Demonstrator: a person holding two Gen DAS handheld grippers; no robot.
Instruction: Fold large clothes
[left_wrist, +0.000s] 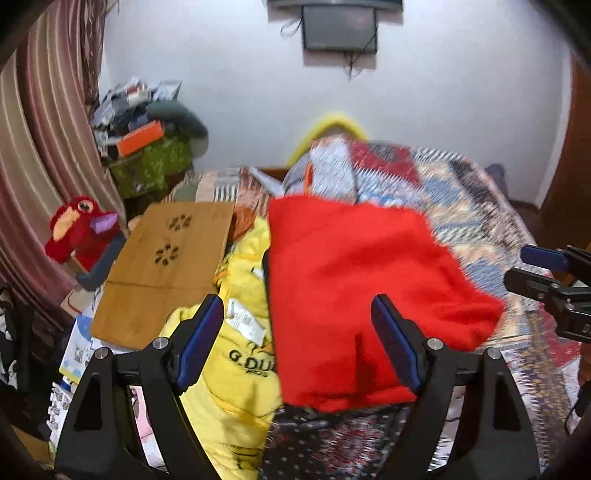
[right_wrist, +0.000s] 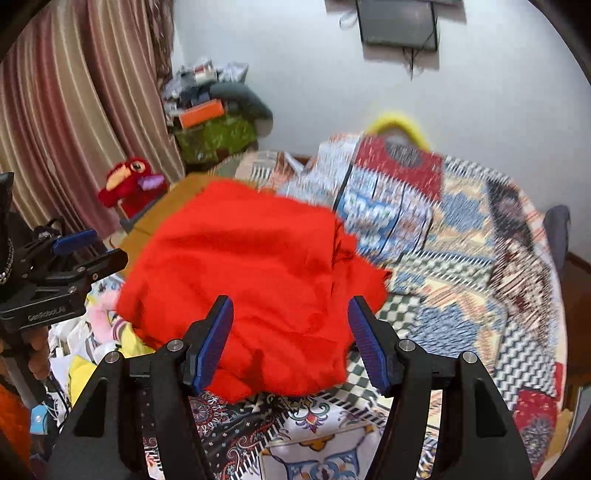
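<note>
The red garment (left_wrist: 362, 295) lies bunched in a rough rectangle on the bed (right_wrist: 480, 258), near its front edge, just ahead of my grippers. My left gripper (left_wrist: 297, 341) and right gripper (right_wrist: 291, 341) both gape wide, holding nothing. The cloth looks soft, light, limp and fuzzy, so I judge a corner or hem the best hold. Beside it sits a quilted yellow jacket (left_wrist: 236, 369); beyond, a patchwork bedspread (left_wrist: 461, 192).

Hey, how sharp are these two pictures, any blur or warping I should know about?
Left wrist view: the quilt is streaked by motion blur, the left tongs stay sharp, fisheye bends the curtain. Right wrist view: same streaking on the quilt and the red cloth edges, right tongs crisp, corners dark.
</note>
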